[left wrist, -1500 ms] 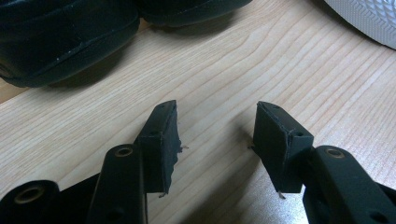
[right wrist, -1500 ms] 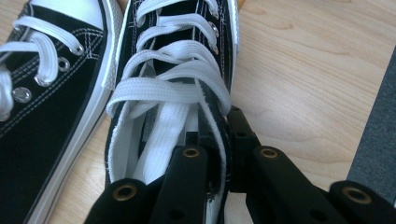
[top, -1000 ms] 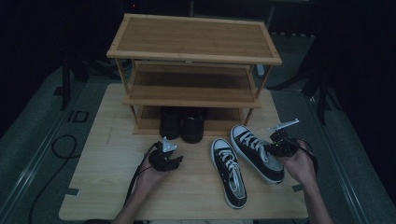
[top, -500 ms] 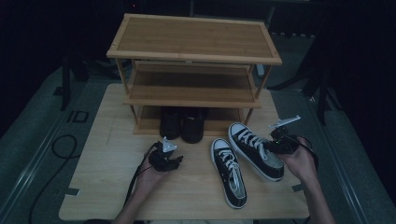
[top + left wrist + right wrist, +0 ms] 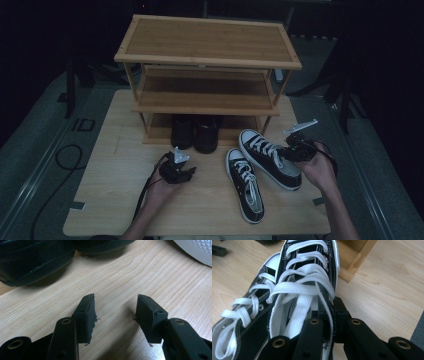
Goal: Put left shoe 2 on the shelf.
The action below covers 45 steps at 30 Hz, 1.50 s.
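two sneakers: on the table, in front of the rack
held sneaker: nearest the rack's leg
right gripper: clamped on its side wall
left gripper: jaws apart, nothing between
risk: thin canvas grip might slip, or toe could catch the rack leg

Black grippers, brass-ringed screw holes, grey top plates, black cables.

The shelf rack hides the heels of the black shoes on its lowest shelf; the right gripper covers the held sneaker's heel, its inner finger hidden inside the shoe
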{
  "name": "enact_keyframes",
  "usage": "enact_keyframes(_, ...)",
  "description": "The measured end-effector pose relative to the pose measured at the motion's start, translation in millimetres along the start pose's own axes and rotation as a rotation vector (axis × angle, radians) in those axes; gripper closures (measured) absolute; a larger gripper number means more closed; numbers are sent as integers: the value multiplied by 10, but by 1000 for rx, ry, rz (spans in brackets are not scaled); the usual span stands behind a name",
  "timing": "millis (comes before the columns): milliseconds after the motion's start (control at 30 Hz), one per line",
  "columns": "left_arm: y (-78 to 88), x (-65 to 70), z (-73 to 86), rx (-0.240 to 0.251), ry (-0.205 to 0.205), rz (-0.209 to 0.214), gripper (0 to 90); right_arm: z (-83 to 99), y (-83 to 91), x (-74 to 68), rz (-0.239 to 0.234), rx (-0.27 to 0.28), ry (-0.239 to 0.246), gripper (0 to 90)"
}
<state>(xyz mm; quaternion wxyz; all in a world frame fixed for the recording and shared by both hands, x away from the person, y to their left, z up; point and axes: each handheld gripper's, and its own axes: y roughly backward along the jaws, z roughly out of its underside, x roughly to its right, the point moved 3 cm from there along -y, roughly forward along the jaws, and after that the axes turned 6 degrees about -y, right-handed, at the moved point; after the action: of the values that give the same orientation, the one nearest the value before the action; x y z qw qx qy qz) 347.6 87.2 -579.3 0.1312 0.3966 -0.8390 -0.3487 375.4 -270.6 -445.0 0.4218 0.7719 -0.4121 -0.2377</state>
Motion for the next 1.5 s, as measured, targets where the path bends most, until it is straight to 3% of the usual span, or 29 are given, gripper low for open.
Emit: enact_keyframes(1500,1,1,2,-1,0,2,501,-465,176,-386,-90,66,112,879)
